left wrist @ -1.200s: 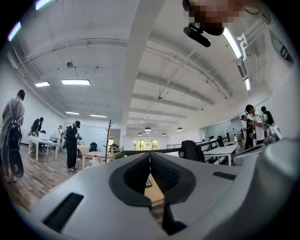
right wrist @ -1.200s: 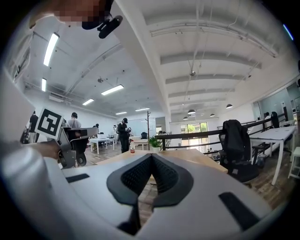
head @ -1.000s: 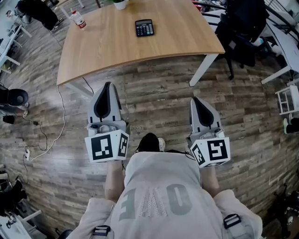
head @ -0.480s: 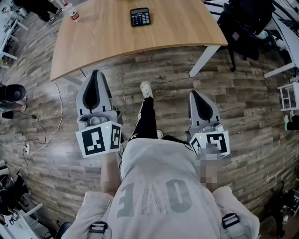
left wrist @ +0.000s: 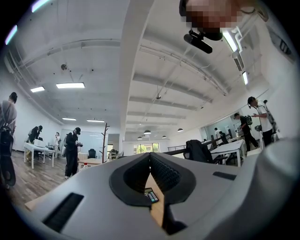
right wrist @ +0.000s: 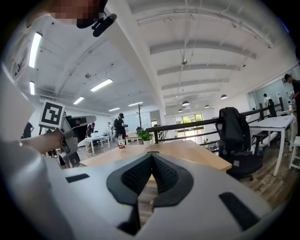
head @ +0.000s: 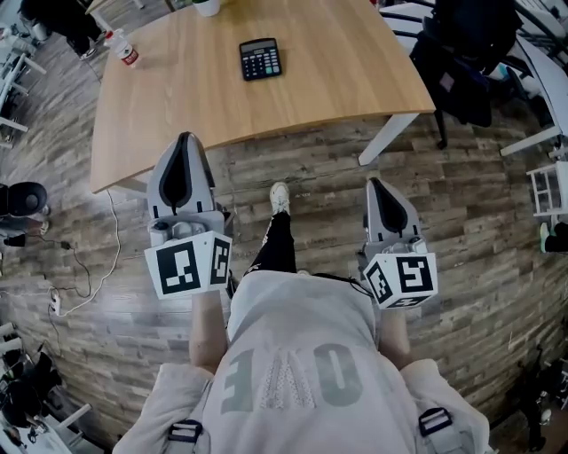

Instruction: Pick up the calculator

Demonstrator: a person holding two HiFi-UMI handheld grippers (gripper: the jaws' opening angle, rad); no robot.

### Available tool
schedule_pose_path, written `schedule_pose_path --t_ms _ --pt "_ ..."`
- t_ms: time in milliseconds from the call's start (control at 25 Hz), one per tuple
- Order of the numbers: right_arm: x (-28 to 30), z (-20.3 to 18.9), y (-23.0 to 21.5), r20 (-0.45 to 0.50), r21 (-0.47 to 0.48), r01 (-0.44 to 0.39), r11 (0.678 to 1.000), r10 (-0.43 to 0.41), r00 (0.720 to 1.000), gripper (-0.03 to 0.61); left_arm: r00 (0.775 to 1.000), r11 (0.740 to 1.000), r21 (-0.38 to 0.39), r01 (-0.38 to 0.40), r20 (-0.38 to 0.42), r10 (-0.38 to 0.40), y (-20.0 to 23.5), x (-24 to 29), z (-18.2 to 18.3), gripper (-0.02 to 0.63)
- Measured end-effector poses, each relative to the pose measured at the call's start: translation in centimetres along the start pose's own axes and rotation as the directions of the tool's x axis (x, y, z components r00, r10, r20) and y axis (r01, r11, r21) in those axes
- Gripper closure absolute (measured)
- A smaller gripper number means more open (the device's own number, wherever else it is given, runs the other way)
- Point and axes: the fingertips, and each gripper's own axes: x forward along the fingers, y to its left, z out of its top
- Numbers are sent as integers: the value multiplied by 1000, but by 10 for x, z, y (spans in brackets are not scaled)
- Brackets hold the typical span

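Observation:
The black calculator [head: 260, 59] lies flat on the wooden table [head: 346, 84], toward its far middle. My left gripper [head: 183, 142] is held level over the floor, its tip just short of the table's near edge, jaws shut and empty. In the left gripper view the calculator [left wrist: 151, 195] shows through the hole behind the closed tips of the left gripper [left wrist: 150, 154]. My right gripper [head: 376, 184] hangs over the floor, farther from the table edge, also shut and empty. In its own view the right gripper [right wrist: 152, 155] points at the table [right wrist: 192, 152].
A bottle [head: 125, 51] and a white pot [head: 207, 7] stand at the table's far left. A black chair draped with a jacket [head: 461, 62] is right of the table, beside the white table leg [head: 388, 138]. A cable [head: 89, 266] lies on the floor at left.
The person has stepped toward the table, and both grippers have come closer to its near edge. Both stay shut and empty.

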Motion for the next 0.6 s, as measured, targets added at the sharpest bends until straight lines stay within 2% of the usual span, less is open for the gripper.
schedule_pose_path --t_ms 120,320,600 --pt "45 17 -2 17 -26 -10 1000 10 1000 560 1000 1000 15 12 1 -12 14 37 -9 604" --pt "132 50 0 37 -81 -16 997 19 999 560 1000 1000 -24 15 18 -14 52 119 -22 604" --pt "241 100 -3 55 -143 -5 990 13 998 560 999 1000 -6 27 36 -27 98 228 -33 604"
